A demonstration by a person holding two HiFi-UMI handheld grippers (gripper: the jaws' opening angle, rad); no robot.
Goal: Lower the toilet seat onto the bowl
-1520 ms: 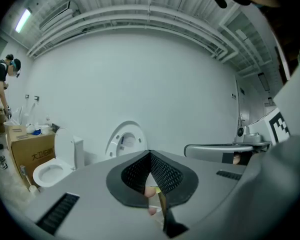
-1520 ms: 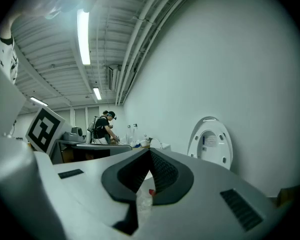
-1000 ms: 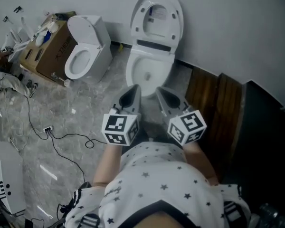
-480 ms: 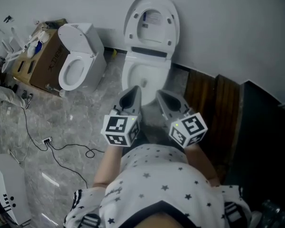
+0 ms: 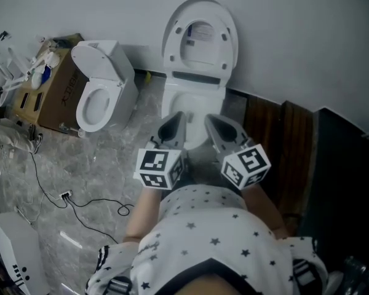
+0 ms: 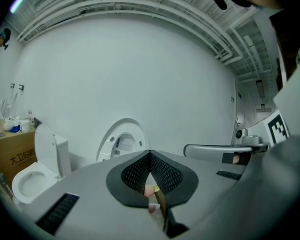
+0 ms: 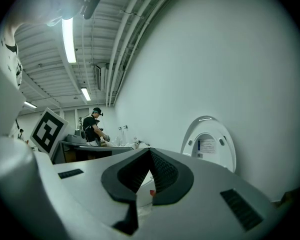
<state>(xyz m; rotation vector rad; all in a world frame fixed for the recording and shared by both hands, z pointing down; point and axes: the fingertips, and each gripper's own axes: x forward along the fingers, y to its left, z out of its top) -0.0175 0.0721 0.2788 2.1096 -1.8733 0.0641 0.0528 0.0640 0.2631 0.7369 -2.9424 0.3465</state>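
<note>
The white toilet stands against the wall, its seat and lid upright above the open bowl. The raised seat also shows in the left gripper view and the right gripper view. My left gripper and right gripper hover side by side over the bowl's near rim, short of the seat. Both are shut with nothing between the jaws, as the left gripper and the right gripper show close up.
A second toilet with its lid up stands to the left, beside a cardboard box. Cables trail over the marble floor. Dark wooden panels lie to the right. A person works at a far bench.
Both grippers have moved forward toward the toilet, and now overlap the bowl's near rim. Both stayed shut.
</note>
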